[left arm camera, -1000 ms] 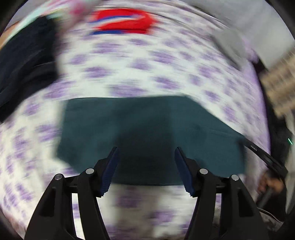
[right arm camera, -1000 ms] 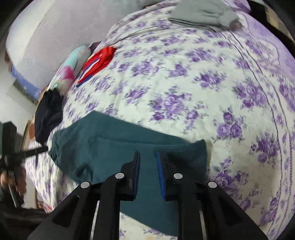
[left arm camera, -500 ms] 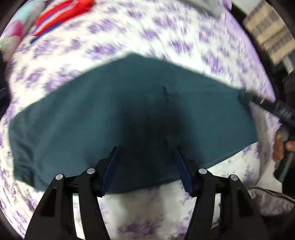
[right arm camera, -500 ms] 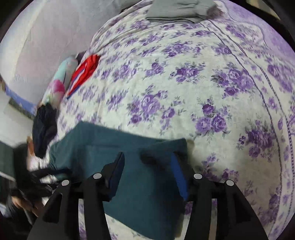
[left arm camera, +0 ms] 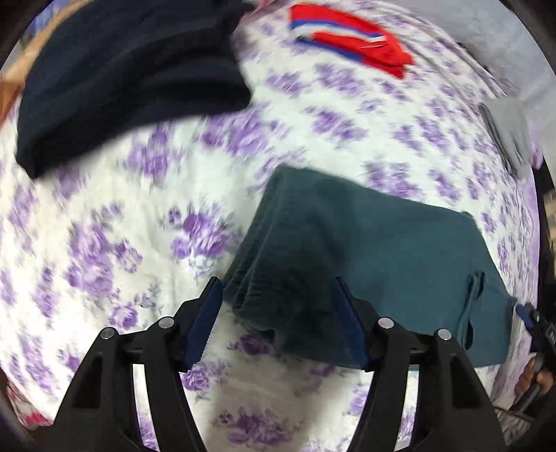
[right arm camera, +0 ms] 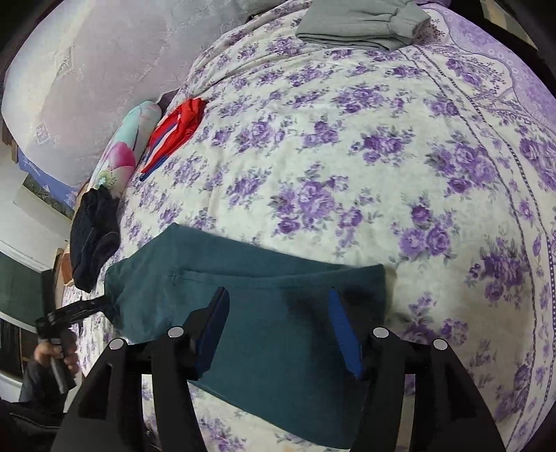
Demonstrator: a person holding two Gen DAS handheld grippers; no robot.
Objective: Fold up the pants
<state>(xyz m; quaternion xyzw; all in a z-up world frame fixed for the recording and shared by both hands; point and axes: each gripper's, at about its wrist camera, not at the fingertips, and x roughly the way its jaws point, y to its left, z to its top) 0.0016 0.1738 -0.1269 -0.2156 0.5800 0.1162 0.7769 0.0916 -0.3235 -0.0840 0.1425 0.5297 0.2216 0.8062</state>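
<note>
The dark teal pants [left arm camera: 368,264] lie folded on the purple-flowered bedspread [left arm camera: 114,243]. My left gripper [left arm camera: 278,323] is open, its jaws standing either side of the bunched left end of the pants. In the right wrist view the pants [right arm camera: 278,313] lie flat with a pocket seam showing. My right gripper [right arm camera: 278,330] is open over the right part of the pants. The left gripper also shows in the right wrist view [right arm camera: 80,309] at the left end of the pants.
A dark navy garment [left arm camera: 128,76] lies at the back left, a red, white and blue one [left arm camera: 351,45] further back, and a folded grey one [right arm camera: 361,24] at the far side. A floral pillow [right arm camera: 121,153] lies by the wall. The bedspread [right arm camera: 382,156] stretches to the right.
My right gripper has opened and let go of the pants. My left gripper has swung to the left end of the pants, whose fabric is now bunched between its open jaws.
</note>
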